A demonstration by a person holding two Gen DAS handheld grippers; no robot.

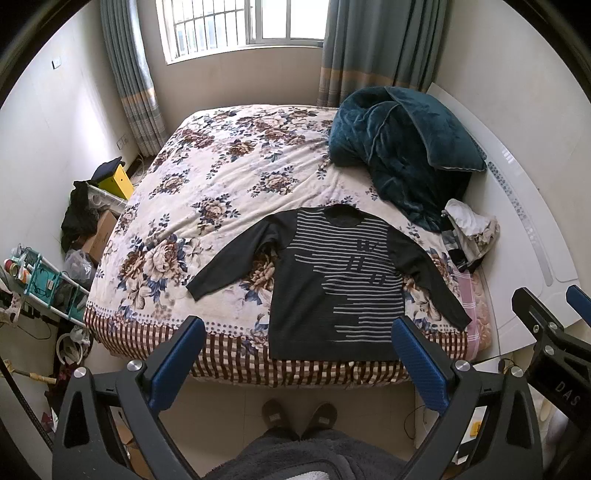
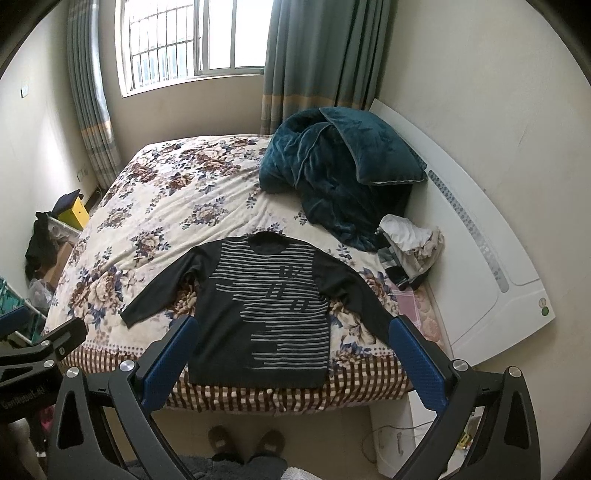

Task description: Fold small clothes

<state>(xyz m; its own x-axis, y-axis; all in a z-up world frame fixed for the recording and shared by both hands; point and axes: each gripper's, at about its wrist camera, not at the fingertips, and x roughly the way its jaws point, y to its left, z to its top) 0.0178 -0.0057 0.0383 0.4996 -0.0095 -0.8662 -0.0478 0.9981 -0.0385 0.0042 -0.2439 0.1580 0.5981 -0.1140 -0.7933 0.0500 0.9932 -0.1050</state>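
Left gripper [image 1: 297, 354]: jaws spread wide, nothing between the blue pads [image 1: 173, 365]; held above the floor, short of the bed edge.
Right gripper [image 2: 291, 354]: jaws likewise wide apart and empty, blue pads [image 2: 421, 365] either side of the sweater's lower half in its view; its black frame shows at the right edge of the left wrist view.
Below both grippers: the person's slippered feet [image 1: 299, 413] on pale floor tiles, toes toward the bed.
Just ahead: sweater [image 1: 332, 284], dark with grey horizontal stripes, lying flat and face up on the bed [image 1: 221, 184]; hem at the near edge over the checked border, collar pointing away from the grippers, both sleeves spread out and angled down. Neither gripper touches it.
Ahead and right of sweater: small heap of crumpled clothes [image 2: 410, 247], white and grey, near the right sleeve, beside the white headboard [image 2: 480, 240].
Farther ahead, right: teal plush blanket [image 1: 399, 155] bunched up with a matching pillow on it.
Left of bed: clutter on the floor, a yellow box [image 1: 122, 181], a green rack [image 1: 44, 280].
Far wall: barred window [image 1: 243, 26] between grey-blue curtains.
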